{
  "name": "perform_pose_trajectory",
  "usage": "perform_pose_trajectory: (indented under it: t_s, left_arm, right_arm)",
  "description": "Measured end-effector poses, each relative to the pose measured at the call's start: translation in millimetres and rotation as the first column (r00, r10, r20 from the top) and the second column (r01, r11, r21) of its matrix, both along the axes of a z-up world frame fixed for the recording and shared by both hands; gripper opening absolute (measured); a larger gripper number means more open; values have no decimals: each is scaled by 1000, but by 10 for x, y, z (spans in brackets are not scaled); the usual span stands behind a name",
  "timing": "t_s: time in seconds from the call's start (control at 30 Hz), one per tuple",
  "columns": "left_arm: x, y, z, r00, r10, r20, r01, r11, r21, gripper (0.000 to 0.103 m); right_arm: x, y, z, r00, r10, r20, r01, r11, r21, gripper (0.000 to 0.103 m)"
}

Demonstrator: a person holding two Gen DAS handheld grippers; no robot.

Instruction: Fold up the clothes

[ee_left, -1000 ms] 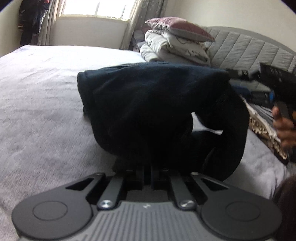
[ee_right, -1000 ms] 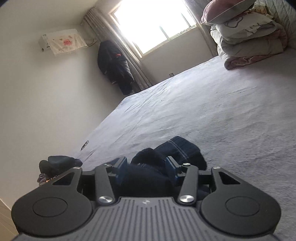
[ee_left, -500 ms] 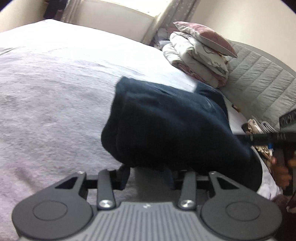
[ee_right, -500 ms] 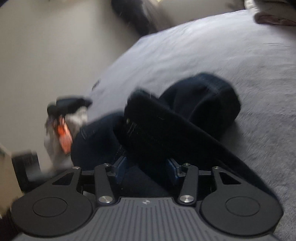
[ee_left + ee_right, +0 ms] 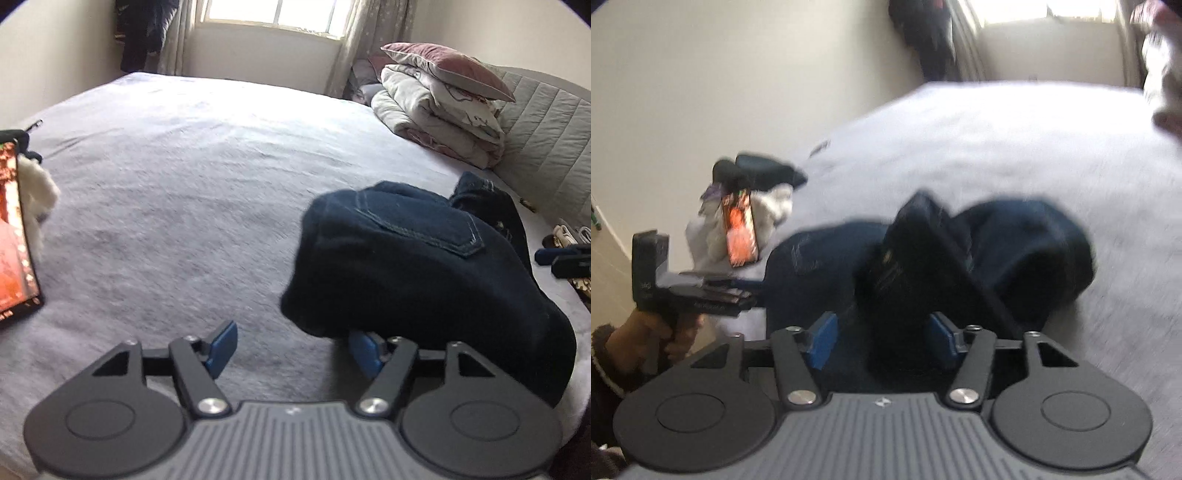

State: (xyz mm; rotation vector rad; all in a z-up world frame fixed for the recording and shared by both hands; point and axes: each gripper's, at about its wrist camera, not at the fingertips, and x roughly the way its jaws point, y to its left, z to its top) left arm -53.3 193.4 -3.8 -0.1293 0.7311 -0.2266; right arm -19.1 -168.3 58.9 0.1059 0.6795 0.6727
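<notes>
Dark blue jeans (image 5: 413, 266) lie bunched on the grey bed cover (image 5: 184, 206), a back pocket facing up. My left gripper (image 5: 292, 350) is open just left of their near edge; its right pad (image 5: 364, 352) touches the hem and nothing lies between the fingers. In the right wrist view the jeans (image 5: 1027, 251) form a heap, with a dark fold rising between the fingers of my right gripper (image 5: 882, 344). That gripper stands open, with a gap beside its left pad (image 5: 822, 345). A hand holds the left gripper (image 5: 690, 291) at the left.
A phone with a lit red screen (image 5: 14, 240) leans on white fluffy cloth (image 5: 37, 195) at the bed's left edge. Folded bedding and a pillow (image 5: 439, 99) are stacked by the quilted headboard (image 5: 546, 147). The right gripper's tips (image 5: 565, 258) show at the far right.
The left gripper has let go of the jeans and drawn back to their left. The jeans dropped onto the bed. The right gripper's fingers have spread slightly around the fold.
</notes>
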Motion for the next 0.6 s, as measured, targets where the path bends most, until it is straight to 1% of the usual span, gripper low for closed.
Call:
perform_pose_trajectory:
  t_s: [0.1, 0.17, 0.27, 0.4, 0.47, 0.53, 0.57, 0.6]
  left_arm:
    - [-4, 69, 63, 1000, 13, 13, -13, 1000, -14, 69]
    - [-11, 100, 115, 1000, 13, 24, -13, 1000, -23, 69]
    - [-25, 127, 169, 999, 6, 32, -5, 1000, -29, 69]
    - [-34, 167, 163, 1000, -9, 16, 9, 999, -39, 69]
    - [-33, 203, 151, 1000, -7, 8, 8, 998, -67, 69]
    - [-45, 297, 134, 1000, 12, 3, -12, 991, -131, 72]
    - [-50, 348, 127, 1000, 23, 1, -23, 987, -161, 72]
    - [-43, 397, 113, 999, 32, -2, -32, 981, -191, 73]
  right_arm:
    - [58, -70, -16, 996, -82, 19, 82, 997, -12, 64]
    - [108, -118, -52, 993, -118, 16, 118, 993, -6, 64]
    - [181, -123, -106, 992, -123, -12, 123, 992, 32, 64]
    - [276, -113, -175, 992, -119, -51, 123, 988, 89, 64]
    - [323, -109, -210, 991, -116, -71, 124, 985, 117, 64]
    - [371, -104, -245, 989, -113, -91, 126, 981, 145, 64]
    - [395, -102, -262, 989, -111, -100, 126, 979, 159, 60]
    - [418, -100, -280, 988, -109, -110, 127, 977, 173, 45]
